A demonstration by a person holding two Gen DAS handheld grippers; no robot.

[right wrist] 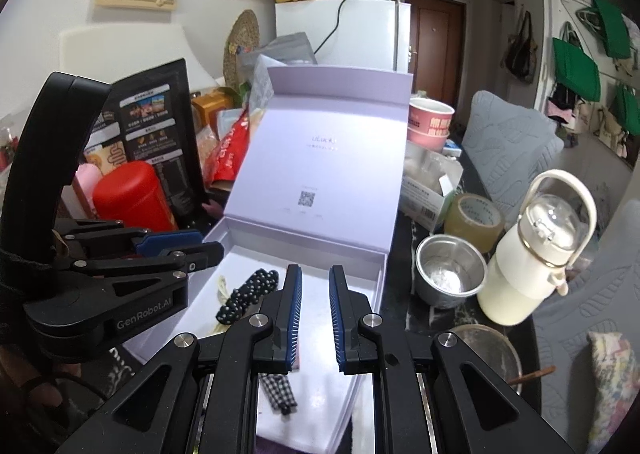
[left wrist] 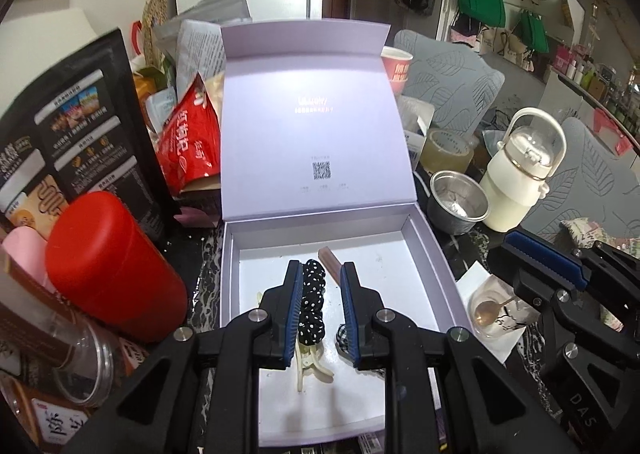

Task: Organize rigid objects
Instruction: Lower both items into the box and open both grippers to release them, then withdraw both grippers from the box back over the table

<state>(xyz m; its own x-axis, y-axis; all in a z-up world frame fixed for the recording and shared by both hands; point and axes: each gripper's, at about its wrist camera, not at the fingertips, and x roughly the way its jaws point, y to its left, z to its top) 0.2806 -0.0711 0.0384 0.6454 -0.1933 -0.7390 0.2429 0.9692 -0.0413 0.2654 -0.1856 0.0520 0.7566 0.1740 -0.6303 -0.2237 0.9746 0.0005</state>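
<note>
the pale lilac cardboard box (left wrist: 434, 254) is already holding a black white-dotted scrunchie clip (left wrist: 312, 302), its long axis running toward the raised lid, plus a cream claw clip (left wrist: 310, 368) and a brown stick (left wrist: 330, 260). the left gripper (left wrist: 320, 318) and right gripper (right wrist: 314, 320) are hovering over it, both clenched and empty; the lid is probably left to be closed.

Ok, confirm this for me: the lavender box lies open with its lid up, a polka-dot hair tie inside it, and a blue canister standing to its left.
One thing is wrong: the canister to the left of the box is red, not blue, as the left wrist view shows. The rest holds: the lid stands up and the polka-dot hair tie lies inside.
</note>
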